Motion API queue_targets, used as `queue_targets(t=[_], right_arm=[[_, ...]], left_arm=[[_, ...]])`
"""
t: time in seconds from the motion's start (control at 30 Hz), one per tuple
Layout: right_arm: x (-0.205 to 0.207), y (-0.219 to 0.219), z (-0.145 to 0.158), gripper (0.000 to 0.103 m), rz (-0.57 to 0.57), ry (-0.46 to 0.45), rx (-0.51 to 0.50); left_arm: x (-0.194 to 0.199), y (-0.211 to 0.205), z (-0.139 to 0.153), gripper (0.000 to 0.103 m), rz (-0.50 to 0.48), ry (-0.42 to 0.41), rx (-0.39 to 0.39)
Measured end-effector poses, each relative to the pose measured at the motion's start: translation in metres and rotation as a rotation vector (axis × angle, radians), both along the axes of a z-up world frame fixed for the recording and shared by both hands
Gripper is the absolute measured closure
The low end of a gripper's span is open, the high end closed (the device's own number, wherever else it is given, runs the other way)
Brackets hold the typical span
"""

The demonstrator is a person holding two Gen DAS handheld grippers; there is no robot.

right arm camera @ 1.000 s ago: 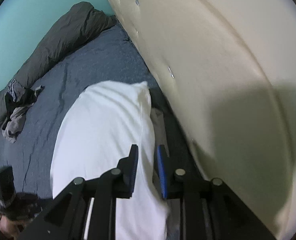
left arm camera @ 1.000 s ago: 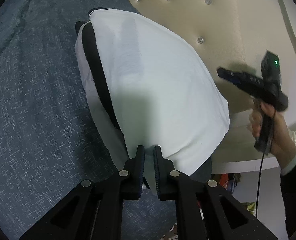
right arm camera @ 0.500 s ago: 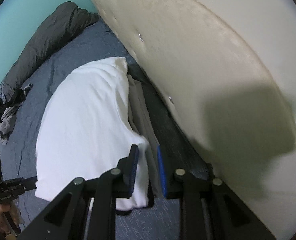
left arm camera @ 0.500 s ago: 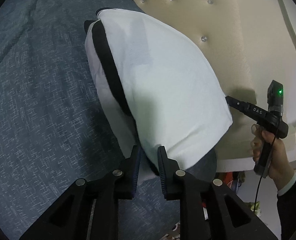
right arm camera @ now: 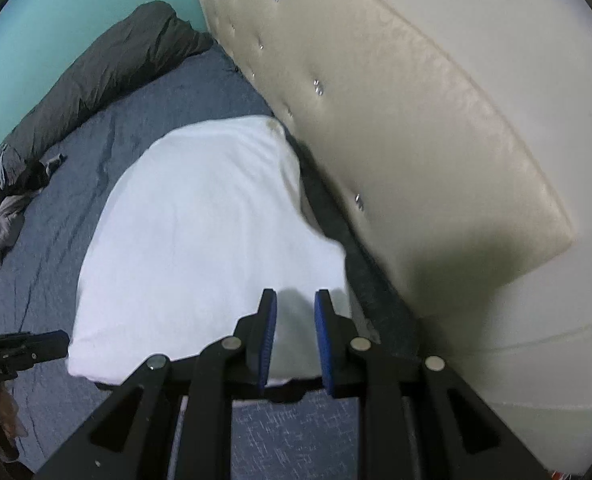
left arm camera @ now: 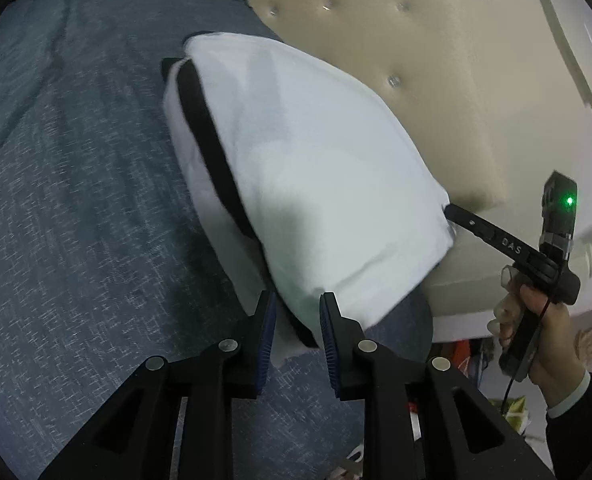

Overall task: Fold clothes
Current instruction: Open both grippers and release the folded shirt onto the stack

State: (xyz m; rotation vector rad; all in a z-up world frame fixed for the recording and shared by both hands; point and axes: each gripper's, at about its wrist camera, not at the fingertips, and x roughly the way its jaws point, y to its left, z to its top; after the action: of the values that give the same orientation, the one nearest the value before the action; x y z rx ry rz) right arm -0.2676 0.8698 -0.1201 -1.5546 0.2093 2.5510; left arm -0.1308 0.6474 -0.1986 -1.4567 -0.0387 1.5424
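Note:
A white garment with a black band point(left arm camera: 316, 184) lies folded on the blue bed sheet, against the headboard. It also shows in the right wrist view point(right arm camera: 199, 224). My left gripper point(left arm camera: 294, 316) is open, its jaws on either side of the garment's near corner, not closed on it. My right gripper point(right arm camera: 294, 308) is open over the garment's other near edge, with cloth between the pads. The right gripper also shows in the left wrist view point(left arm camera: 456, 216), its tip at the garment's right corner.
The tufted beige headboard point(right arm camera: 396, 128) runs along the right. A dark grey quilt point(right arm camera: 107, 68) and crumpled clothes point(right arm camera: 7, 200) lie at the far side of the blue sheet point(left arm camera: 75, 200). The bed's edge and floor clutter point(left arm camera: 468, 356) are at lower right.
Both grippers have opened wider. The garment has been lowered onto the bed, and the right gripper moved down to its corner.

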Motion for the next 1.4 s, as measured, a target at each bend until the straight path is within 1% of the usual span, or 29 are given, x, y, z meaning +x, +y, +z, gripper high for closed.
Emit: queue_targets(t=[0.17, 0.27, 0.37, 0.57, 0.73, 0.9, 1.1, 1.4], right_arm=[[0.02, 0.005, -0.014, 0.084, -0.029, -0.02, -0.011], [0.029, 0.009, -0.015, 0.084, -0.053, -0.011, -0.018], [0.041, 0.013, -0.01, 0.084, -0.078, 0.021, -0.034], [0.054, 0.0, 0.009, 0.084, -0.099, 0.097, -0.042], [0.045, -0.025, 0.016, 0.084, -0.088, 0.138, -0.058], [0.043, -0.052, 0.025, 0.081, -0.081, 0.171, -0.071], [0.042, -0.083, 0.037, 0.081, -0.073, 0.201, -0.083], [0.056, -0.124, 0.051, 0.081, -0.071, 0.236, -0.082]], left_arm=[[0.01, 0.002, -0.005, 0.078, -0.015, -0.006, -0.008], [0.015, 0.006, -0.005, 0.078, -0.017, -0.002, -0.006], [0.014, 0.005, -0.003, 0.078, -0.014, 0.009, 0.005], [0.016, -0.007, 0.006, 0.078, -0.006, 0.038, 0.022], [0.011, -0.023, 0.02, 0.076, 0.007, 0.078, 0.032], [0.002, -0.041, 0.037, 0.073, 0.026, 0.111, 0.049], [-0.006, -0.064, 0.056, 0.072, 0.041, 0.147, 0.068], [-0.007, -0.092, 0.071, 0.072, 0.046, 0.187, 0.089]])
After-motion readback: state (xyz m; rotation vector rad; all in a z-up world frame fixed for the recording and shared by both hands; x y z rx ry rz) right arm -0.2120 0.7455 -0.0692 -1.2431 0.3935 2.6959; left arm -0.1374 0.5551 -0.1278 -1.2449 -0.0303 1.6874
